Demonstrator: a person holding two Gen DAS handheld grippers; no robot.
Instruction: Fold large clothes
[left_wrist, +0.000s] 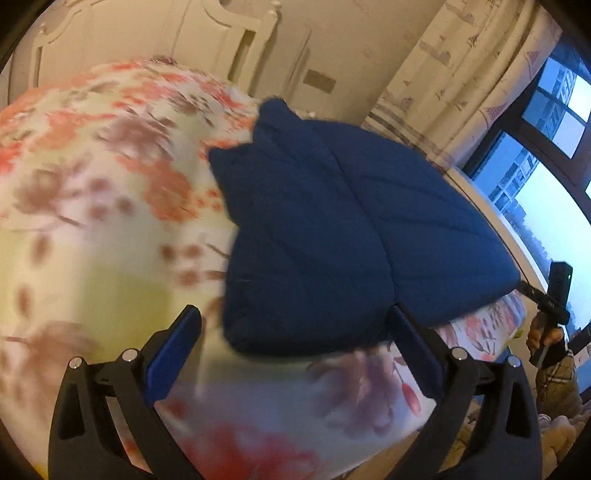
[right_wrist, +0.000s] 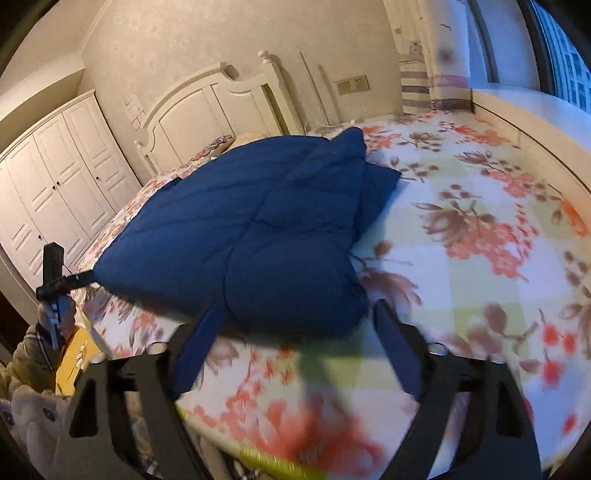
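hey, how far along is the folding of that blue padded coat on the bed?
Partly done: the blue coat lies doubled over on the floral bedspread, with layers stacked along a central seam. In hand: nothing. The left gripper and the right gripper are both open at its near edge. Left to do, probably: another fold, since the bundle looks loose and bulky, with a flap sticking up at the far end.

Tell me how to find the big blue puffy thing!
Start at the bed, the one covered by a sheet with pink and brown flowers. Near the edge closest to you lies a folded dark blue padded coat. It is the only plain, one-colour thing on all that flowery cloth, and stitched lines cross it.
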